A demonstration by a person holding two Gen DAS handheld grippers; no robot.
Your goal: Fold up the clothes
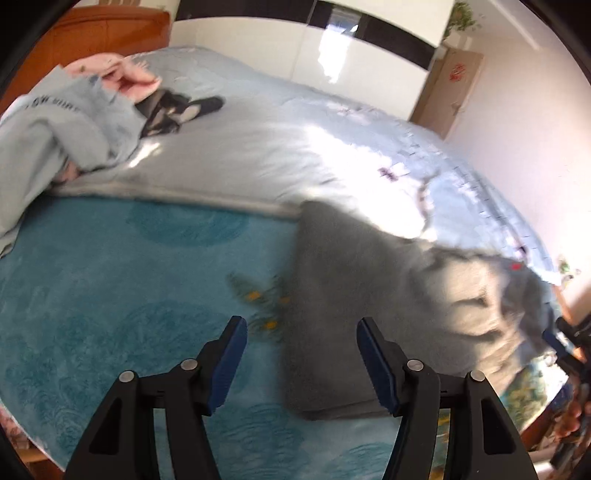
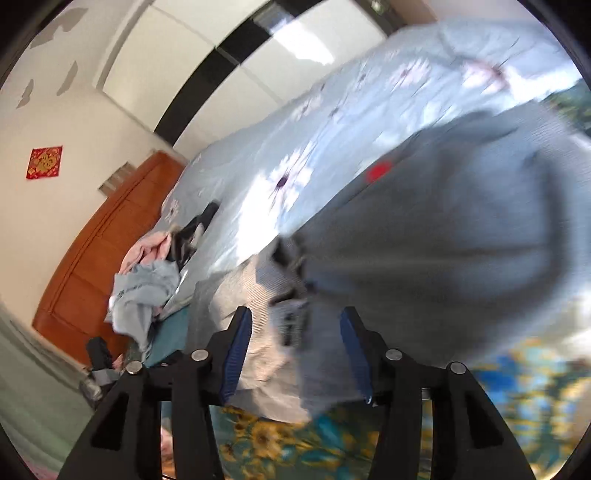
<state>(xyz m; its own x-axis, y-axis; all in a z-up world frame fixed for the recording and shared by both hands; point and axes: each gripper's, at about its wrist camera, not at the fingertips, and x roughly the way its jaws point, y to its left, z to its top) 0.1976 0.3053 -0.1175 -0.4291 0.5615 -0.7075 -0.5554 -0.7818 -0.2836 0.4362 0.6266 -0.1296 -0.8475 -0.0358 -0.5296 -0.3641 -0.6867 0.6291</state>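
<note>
Grey knit garment is lying on the teal bed cover, bunching between the right gripper's spread fingers, while the left gripper, fingers spread and empty, is hovering at its near edge.

We see a home bedroom | pale-blue floral quilted bedspread at 12 o'clock | orange wooden headboard at 10 | glossy white wardrobe doors at 12

Both grippers — left, right — fingers apart

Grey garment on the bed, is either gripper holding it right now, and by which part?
Neither: left gripper and right gripper are open over the grey garment.
</note>
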